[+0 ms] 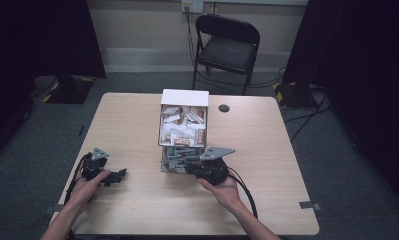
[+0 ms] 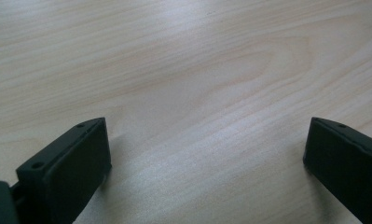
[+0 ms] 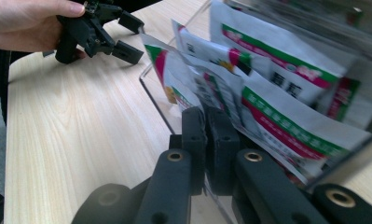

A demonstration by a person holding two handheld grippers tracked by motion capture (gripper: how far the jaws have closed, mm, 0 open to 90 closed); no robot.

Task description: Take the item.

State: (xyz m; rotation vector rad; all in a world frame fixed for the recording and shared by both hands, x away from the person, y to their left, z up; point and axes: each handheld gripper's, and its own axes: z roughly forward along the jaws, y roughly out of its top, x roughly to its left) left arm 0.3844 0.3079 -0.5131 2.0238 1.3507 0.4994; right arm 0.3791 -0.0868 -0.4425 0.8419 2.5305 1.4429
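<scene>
High view | right hand-held gripper (image 1: 183, 165) palm-up (clamping packet (image 3: 207, 93)) | box (image 1: 184, 97)

The bench (image 1: 137, 200) was a pale wood-grain top with rounded corners. A clear box (image 1: 183, 131) of sachets stood on it near the middle, its white far wall upright. Just beyond it to the right sat a small dark round disc (image 1: 224, 108) (too small to identify). The left gripper (image 1: 118, 175) rested on the near left part.
</scene>
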